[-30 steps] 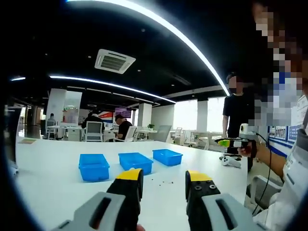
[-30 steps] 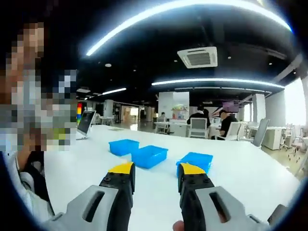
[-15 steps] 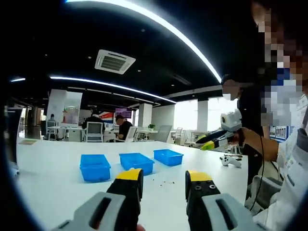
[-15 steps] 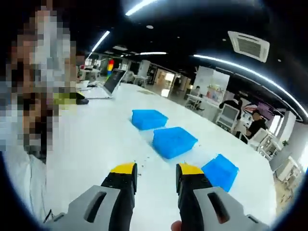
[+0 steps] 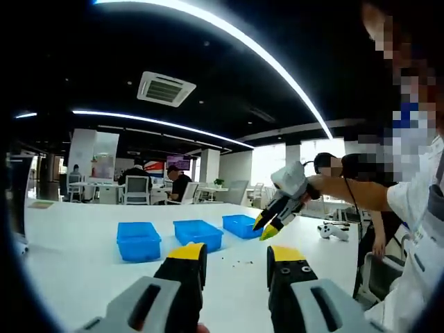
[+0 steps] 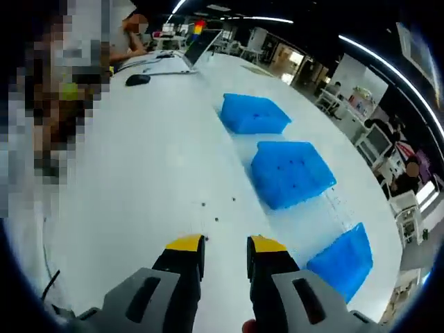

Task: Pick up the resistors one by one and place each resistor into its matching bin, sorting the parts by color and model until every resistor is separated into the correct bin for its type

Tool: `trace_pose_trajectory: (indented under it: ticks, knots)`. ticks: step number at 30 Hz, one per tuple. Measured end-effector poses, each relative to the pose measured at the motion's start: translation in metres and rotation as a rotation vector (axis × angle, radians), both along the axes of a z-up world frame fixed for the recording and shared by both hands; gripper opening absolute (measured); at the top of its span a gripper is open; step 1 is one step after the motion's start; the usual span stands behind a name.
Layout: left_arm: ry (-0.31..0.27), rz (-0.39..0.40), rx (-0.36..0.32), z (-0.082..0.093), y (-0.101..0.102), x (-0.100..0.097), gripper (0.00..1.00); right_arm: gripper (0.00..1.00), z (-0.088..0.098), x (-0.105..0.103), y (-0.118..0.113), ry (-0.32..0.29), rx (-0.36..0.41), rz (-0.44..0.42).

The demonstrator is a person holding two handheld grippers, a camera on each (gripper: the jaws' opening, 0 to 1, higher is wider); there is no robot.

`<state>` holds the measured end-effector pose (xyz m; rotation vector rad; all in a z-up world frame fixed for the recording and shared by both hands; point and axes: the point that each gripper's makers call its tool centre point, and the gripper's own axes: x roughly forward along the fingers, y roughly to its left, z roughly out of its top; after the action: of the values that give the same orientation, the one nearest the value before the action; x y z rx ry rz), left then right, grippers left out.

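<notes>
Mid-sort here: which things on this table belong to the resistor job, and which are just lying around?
Job:
- three blue bins
- small resistors scattered on the white table
- left gripper and right gripper, both open and empty

Lying about:
- laptop
- mouse
- white controller

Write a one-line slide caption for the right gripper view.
Open right hand-held gripper hovers over white table beside three blue bins.
</notes>
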<state>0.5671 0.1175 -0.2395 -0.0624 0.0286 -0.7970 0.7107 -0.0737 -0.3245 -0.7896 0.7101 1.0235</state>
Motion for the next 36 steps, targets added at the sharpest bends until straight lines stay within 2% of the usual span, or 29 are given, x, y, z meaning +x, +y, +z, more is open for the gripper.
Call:
trace_pose_trajectory:
  ticks: [12,24,31,33,34,35,36]
  knots:
    - [0.006,0.000,0.000,-0.003,0.000,0.002,0.36,0.20,-0.045,0.022,0.025,0.142,-0.154,0.074]
    - [0.012,0.004,-0.001,-0.005,0.004,0.003,0.36,0.15,-0.067,0.022,0.035,0.212,-0.208,0.118]
    - [0.016,0.001,-0.003,-0.006,0.004,0.004,0.36,0.11,-0.065,0.019,0.037,0.236,-0.181,0.104]
    - [0.016,0.002,-0.002,-0.006,0.004,0.004,0.36,0.11,-0.065,0.020,0.037,0.254,-0.152,0.081]
    - [0.015,0.003,-0.002,-0.006,0.004,0.004,0.36,0.10,-0.065,0.021,0.036,0.256,-0.147,0.080]
    - [0.014,0.004,-0.003,-0.005,0.004,0.004,0.36,0.03,-0.065,0.024,0.036,0.237,-0.138,0.060]
    - [0.013,0.003,-0.004,-0.004,0.004,0.003,0.36,0.03,-0.066,0.025,0.034,0.237,-0.136,0.071]
